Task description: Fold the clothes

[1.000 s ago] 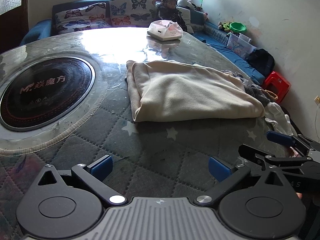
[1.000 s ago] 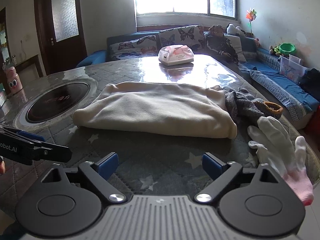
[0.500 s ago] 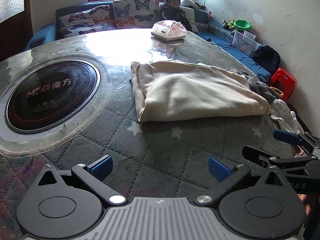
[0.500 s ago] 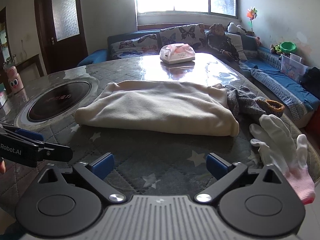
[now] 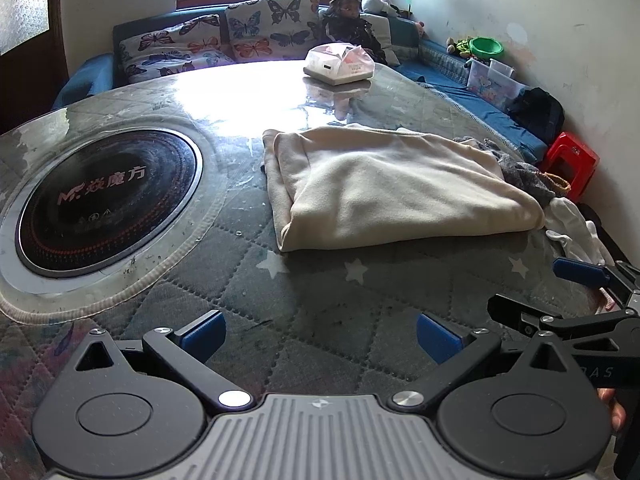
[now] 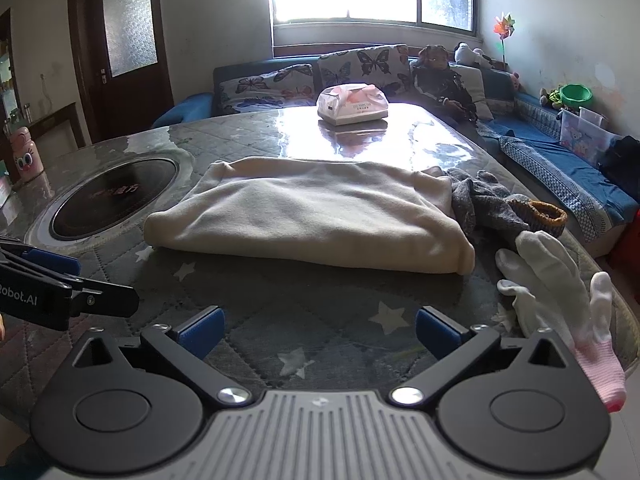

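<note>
Both your claws hang released and empty, the right gripper point(image 6: 318, 332) having just spread wider and the left gripper point(image 5: 320, 334) likewise gaping, since the cream garment point(image 6: 308, 216) lies folded at twelve o'clock on the quilted table point(image 6: 320, 320), apparently finished.

A round black cooktop point(image 5: 106, 200) is set into the table point(image 5: 320, 300) toward its left edge. A tissue box point(image 6: 352, 104) is placed near the far edge. White gloves point(image 6: 560, 280) are laid at the right edge. A butterfly-print sofa point(image 6: 304, 76) and a red stool point(image 5: 572, 160) are seen beyond.
</note>
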`<state>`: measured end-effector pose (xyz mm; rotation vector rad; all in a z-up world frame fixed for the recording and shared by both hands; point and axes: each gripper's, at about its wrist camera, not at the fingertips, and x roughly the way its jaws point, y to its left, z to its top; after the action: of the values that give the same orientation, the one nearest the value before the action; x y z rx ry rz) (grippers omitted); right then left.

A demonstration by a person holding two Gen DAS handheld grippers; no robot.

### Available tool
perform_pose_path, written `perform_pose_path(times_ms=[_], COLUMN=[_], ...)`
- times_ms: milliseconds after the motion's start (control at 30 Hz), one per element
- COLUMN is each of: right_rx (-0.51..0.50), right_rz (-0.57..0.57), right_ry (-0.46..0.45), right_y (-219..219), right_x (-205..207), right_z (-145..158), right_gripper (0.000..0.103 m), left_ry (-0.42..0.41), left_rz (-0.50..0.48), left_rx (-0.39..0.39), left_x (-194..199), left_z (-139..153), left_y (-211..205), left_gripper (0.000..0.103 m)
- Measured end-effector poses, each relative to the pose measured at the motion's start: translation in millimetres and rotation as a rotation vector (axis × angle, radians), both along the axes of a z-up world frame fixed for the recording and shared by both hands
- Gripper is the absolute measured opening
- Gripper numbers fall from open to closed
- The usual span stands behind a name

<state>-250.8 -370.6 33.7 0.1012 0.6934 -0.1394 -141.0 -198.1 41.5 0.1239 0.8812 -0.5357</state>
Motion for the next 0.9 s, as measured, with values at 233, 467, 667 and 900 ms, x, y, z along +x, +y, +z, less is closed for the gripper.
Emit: perform_pose_path(times_ms=[233, 467, 667, 900], right_rx=[0.021, 0.027, 0.017, 0.008], right_rz=[-0.019, -0.026, -0.023, -0.021], right_ry=[0.009, 0.005, 0.000, -0.004], right_y=[-6, -8, -5, -3], right_x=[0, -1, -2, -3], right_z=[-2, -4, -3, -1], right_gripper=[0.103, 0.103, 0.103, 0.103], left_ry=[-0.004, -0.026, -0.022, -0.038], left_rz=[-0.016, -0.025, -0.039, -0.043], left_rx=[0.031, 0.055, 0.063, 0.071], left_x=[-1, -3, -5, -11], left_z=[-1, -1, -2, 0], left_y=[-7, -13, -15, -15], left_gripper=[0.103, 0.103, 0.103, 0.103])
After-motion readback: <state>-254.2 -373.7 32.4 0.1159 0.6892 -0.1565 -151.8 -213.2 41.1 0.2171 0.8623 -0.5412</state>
